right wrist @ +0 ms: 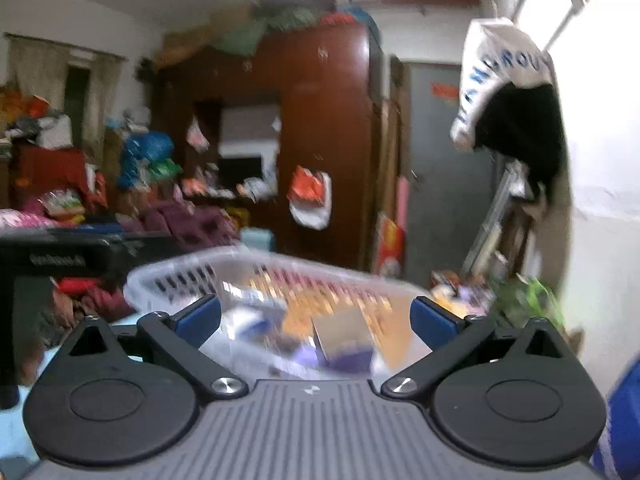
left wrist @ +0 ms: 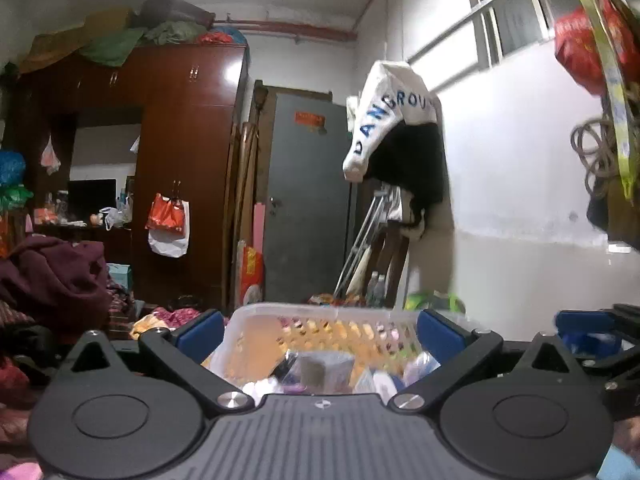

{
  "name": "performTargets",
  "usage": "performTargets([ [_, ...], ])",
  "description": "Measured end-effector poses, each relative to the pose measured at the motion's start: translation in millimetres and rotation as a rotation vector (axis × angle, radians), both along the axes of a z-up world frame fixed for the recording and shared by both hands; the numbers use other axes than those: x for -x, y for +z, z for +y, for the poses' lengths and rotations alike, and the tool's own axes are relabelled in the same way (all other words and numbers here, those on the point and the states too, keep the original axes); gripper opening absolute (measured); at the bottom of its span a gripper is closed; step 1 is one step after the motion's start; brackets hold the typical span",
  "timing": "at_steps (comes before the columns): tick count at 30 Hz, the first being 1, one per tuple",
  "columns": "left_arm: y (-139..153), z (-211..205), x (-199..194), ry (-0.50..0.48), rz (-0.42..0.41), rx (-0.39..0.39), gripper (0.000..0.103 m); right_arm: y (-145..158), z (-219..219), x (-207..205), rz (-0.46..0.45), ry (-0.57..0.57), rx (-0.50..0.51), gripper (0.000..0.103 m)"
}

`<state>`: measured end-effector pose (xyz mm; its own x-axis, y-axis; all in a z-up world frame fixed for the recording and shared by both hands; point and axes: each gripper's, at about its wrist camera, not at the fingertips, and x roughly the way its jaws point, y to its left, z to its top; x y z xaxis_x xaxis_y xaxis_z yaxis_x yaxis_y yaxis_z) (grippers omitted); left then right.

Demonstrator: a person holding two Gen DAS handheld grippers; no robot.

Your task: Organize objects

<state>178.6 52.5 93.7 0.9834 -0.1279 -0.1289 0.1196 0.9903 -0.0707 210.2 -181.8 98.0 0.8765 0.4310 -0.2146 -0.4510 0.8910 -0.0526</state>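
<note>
A clear plastic basket with slotted walls [left wrist: 320,312] sits just ahead of both grippers and holds several small packets and boxes, among them a purple-and-tan box [left wrist: 324,368]. My left gripper [left wrist: 320,330] is open, its blue pads either side of the basket's near end, holding nothing. In the right wrist view the basket [right wrist: 168,276] is blurred; a tan and purple box [right wrist: 344,340] lies inside. My right gripper [right wrist: 316,316] is open and empty over the basket's near rim. The right gripper also shows at the right edge of the left wrist view [left wrist: 588,324].
A brown wardrobe [left wrist: 184,160] with hanging bags stands at the back, beside a grey door [left wrist: 308,200]. Maroon clothes [left wrist: 56,276] are piled on the left. A white and black garment [left wrist: 392,132] hangs on the right wall. Crutches and bottles [left wrist: 368,264] lean in the corner.
</note>
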Motion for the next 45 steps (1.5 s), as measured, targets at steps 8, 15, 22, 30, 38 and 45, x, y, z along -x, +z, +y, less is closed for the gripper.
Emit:
performTargets([
  [8,0,-12,16,-0.045,0.045,-0.055,0.103,-7,-16,20,0.006,-0.088,-0.042,0.103],
  [15,-3,-22,26,-0.042,0.061,-0.101,0.103,-6,-17,7,0.052,-0.086,-0.032,0.103],
  [22,-4,-25,32,-0.045,0.074,-0.116,0.103,-12,-22,12,0.043,-0.086,-0.048,0.103],
  [30,-8,-27,30,-0.039,0.111,-0.116,0.103,-15,-27,19,0.023,-0.070,-0.061,0.103],
  [38,-9,-27,32,-0.034,0.119,-0.106,0.103,-15,-22,22,0.011,-0.057,-0.038,0.103],
  [45,-7,-31,35,-0.030,0.116,-0.112,0.103,-14,-20,22,-0.001,-0.059,-0.026,0.103],
])
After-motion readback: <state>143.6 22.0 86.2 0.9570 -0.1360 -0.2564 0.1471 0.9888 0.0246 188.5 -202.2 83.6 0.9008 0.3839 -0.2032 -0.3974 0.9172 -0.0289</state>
